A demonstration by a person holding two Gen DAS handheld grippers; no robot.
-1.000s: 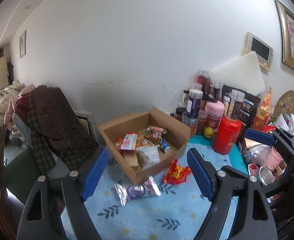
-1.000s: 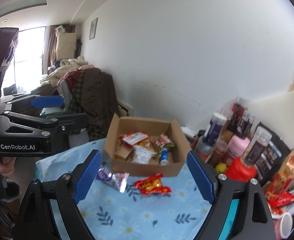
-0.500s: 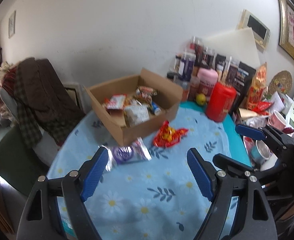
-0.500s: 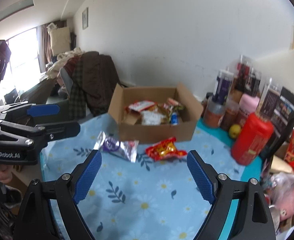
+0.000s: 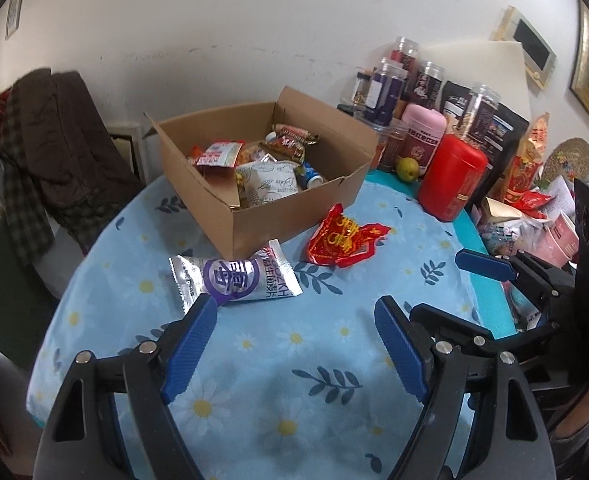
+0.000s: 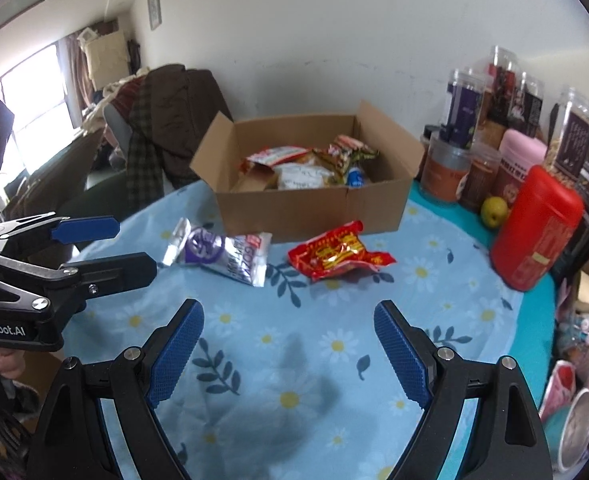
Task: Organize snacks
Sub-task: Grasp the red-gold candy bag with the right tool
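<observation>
Hovering over the floral tabletop (image 5: 294, 360), the left tongs (image 5: 296, 328) and right tongs (image 6: 290, 330) both gape wide and hold nothing. Just beyond the left tongs' left fingertip lies the silver-purple snack packet (image 5: 234, 276), with the red snack packet (image 6: 338, 256) beside it. Both packets rest against the front of the cardboard box (image 6: 314, 208), which already holds several snacks.

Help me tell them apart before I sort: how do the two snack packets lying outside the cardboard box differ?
The silver and purple packet is a fairly flat pouch with a round purple logo; the red and yellow packet is crumpled and glossy. The silver one lies near the box's front corner, closer to the left gripper; the red one lies further right. Both rest on the flowered tablecloth, outside the cardboard box, ungripped.
</observation>
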